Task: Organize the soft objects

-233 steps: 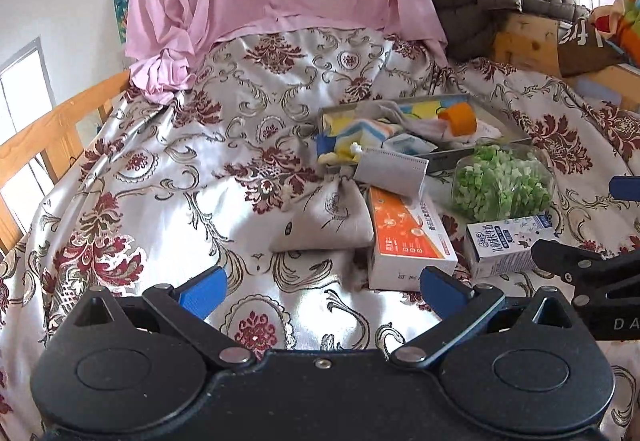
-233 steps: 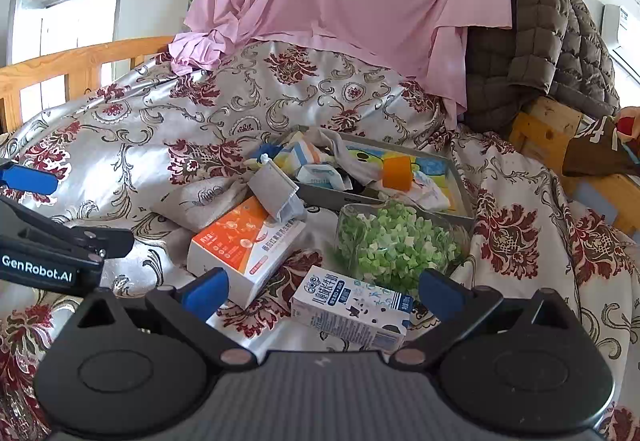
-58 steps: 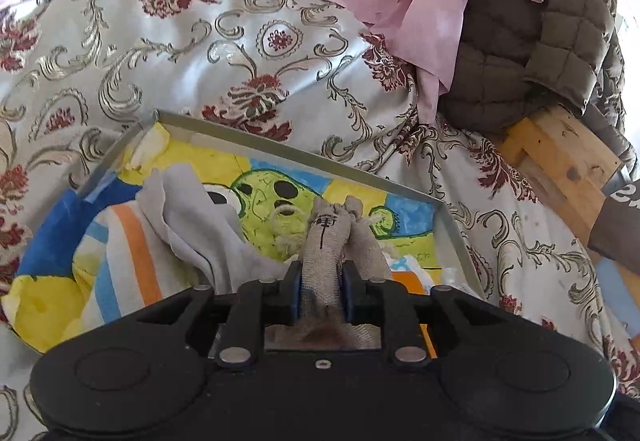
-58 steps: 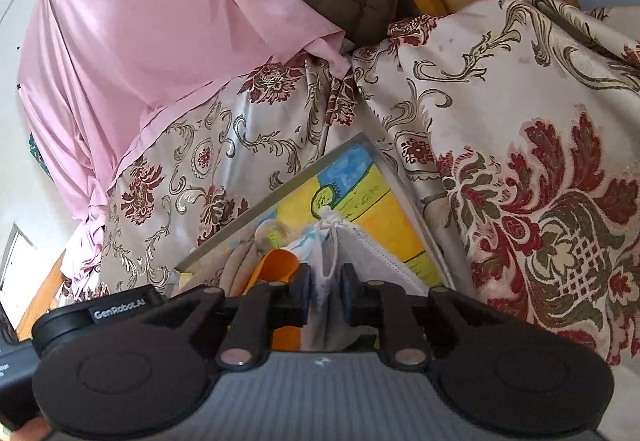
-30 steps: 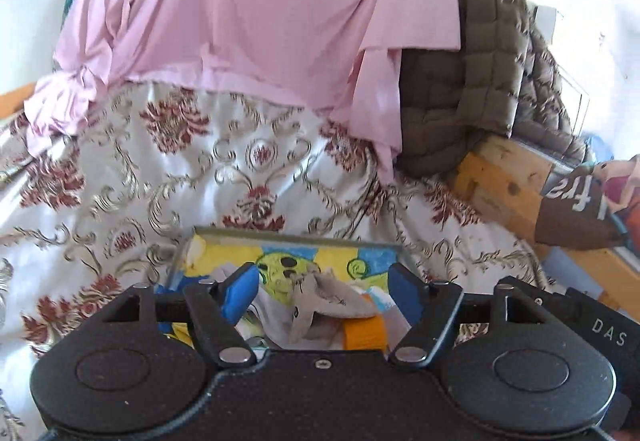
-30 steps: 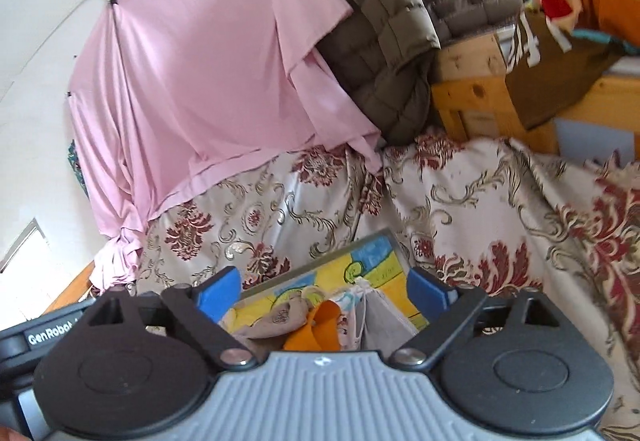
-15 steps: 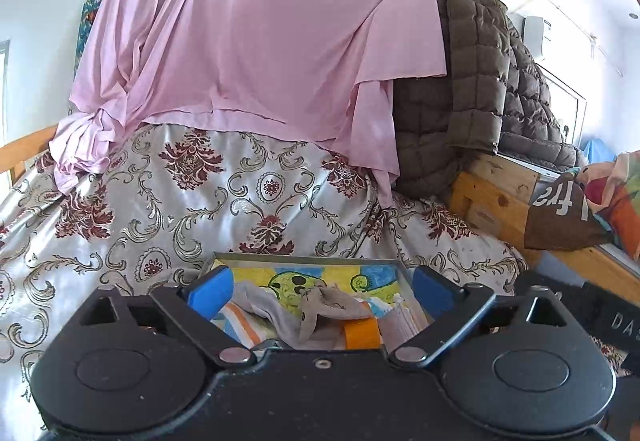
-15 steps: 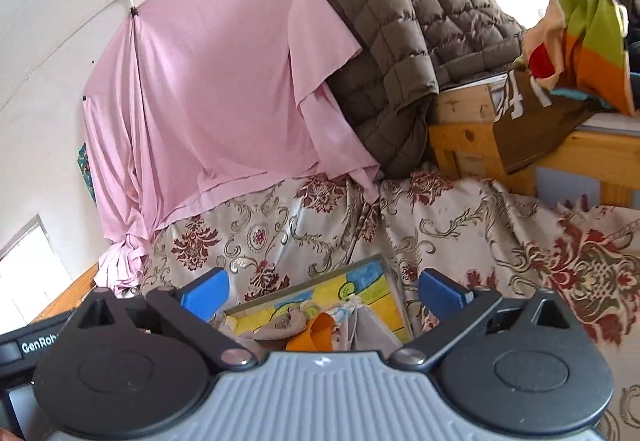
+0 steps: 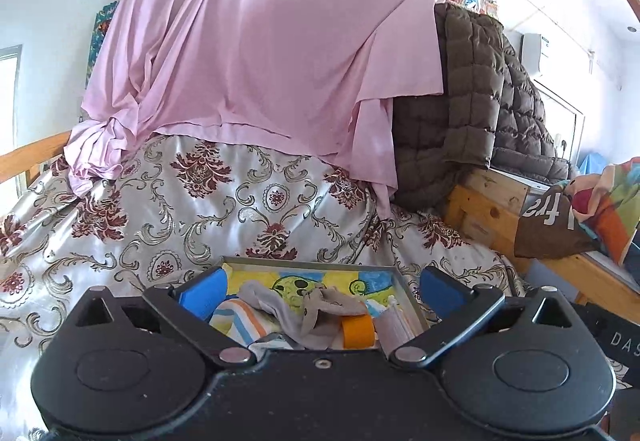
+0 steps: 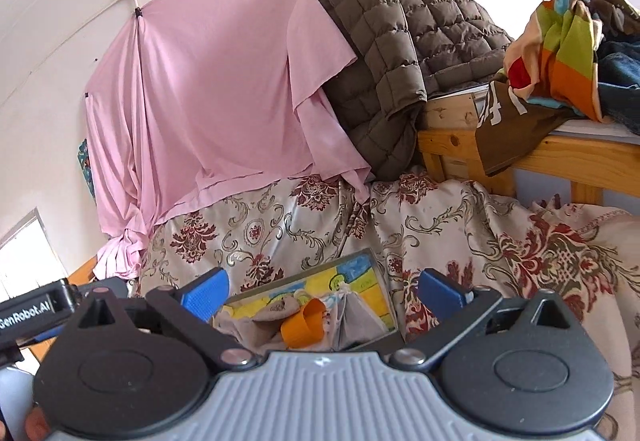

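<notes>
A metal tray [image 9: 304, 261] with a colourful cartoon bottom lies on the floral bedspread [image 9: 168, 217]. In it rest a beige cloth pouch [image 9: 328, 301], an orange piece [image 9: 357, 329], a grey face mask [image 9: 394, 329] and a striped cloth [image 9: 240, 321]. My left gripper [image 9: 322, 291] hovers short of the tray, its jaws opening, nothing pressed between its blue pads. My right gripper [image 10: 323, 291] is open and empty too, back from the tray [image 10: 320, 267]; the mask [image 10: 356, 321], the orange piece [image 10: 304, 327] and the pouch [image 10: 276, 309] lie beyond its fingers.
A pink sheet [image 9: 260, 53] hangs behind the bed. A brown quilted jacket [image 10: 400, 41] drapes over a wooden frame [image 10: 452, 145] on the right, with colourful clothes [image 10: 560, 41] on top. A wooden rail [image 9: 28, 157] runs along the left.
Both grippers have drawn back from the tray and risen a little, and their jaws have spread wider. The pouch and mask stay lying in the tray.
</notes>
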